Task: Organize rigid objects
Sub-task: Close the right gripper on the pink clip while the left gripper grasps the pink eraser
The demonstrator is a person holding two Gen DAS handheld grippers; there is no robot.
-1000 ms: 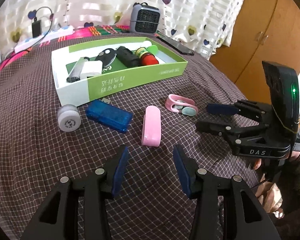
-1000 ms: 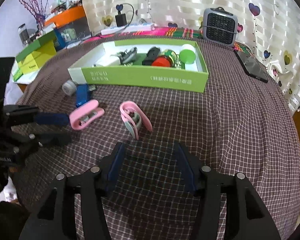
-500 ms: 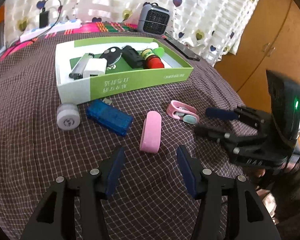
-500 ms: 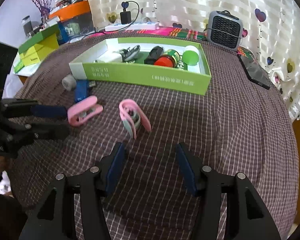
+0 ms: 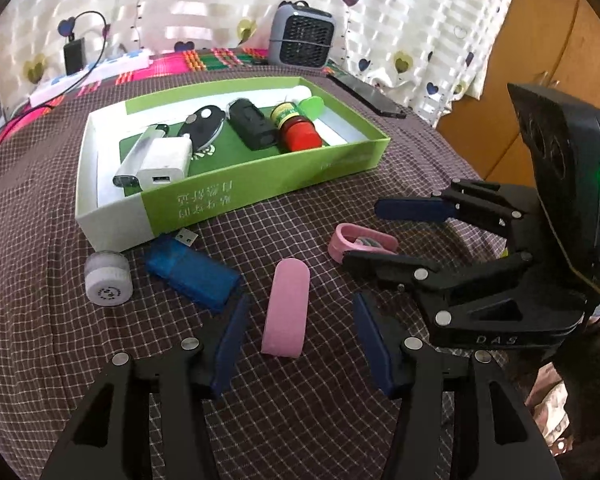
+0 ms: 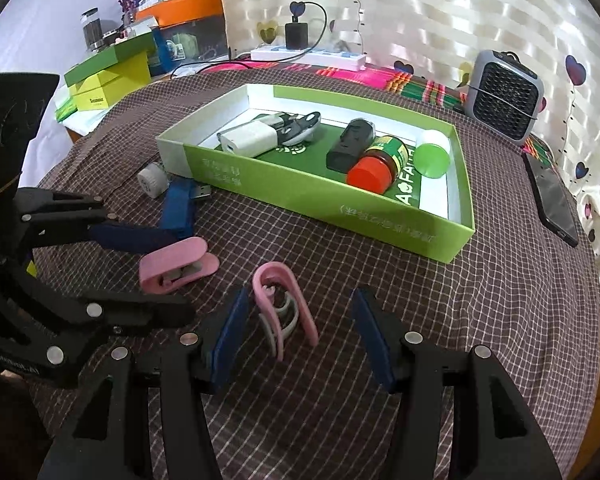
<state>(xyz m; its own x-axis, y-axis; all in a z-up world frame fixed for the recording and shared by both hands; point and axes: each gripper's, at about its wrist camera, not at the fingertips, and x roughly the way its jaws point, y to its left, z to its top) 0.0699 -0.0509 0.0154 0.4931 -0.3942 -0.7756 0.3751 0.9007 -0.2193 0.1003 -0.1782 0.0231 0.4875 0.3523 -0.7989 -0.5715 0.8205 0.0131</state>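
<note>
Two grippers, two pink clips: each gripper has a clip between its spread fingers, neither gripped.

Left gripper (image 5: 298, 334): jaws wide apart, holding nothing; the blue pads flank the near end of the closed pink clip without touching it.

Closed pink clip (image 5: 286, 313): flat on the checked cloth at 12 o'clock from the left gripper, its long axis running almost straight away toward the box, so closing would squeeze it across its narrow width.

Right gripper (image 6: 300, 338): jaws equally wide, empty; in the left wrist view it reaches in from 3 o'clock.

Open pink clip (image 6: 283, 312): at 12 o'clock just ahead of the right gripper, nearer the left-hand pad; it stands on edge, long axis slanting away toward 11 o'clock.

Nearer hand: the left for the closed clip, the right for the open one; the two clips lie close beside each other, so the grippers crowd.

Green box (image 5: 260, 186): far side of both clips, 12 o'clock from the left gripper, already holding a white charger (image 5: 165, 163), a black case (image 5: 253, 125) and a red-capped bottle (image 5: 298, 130).

Loose items: a blue flash drive (image 5: 191, 270) and a small white cap (image 5: 108, 279) at about 10 o'clock from the left gripper, near the box's front wall.

Judgement: both grips look one closing away; the open clip's slant may call for a slight twist first.
</note>
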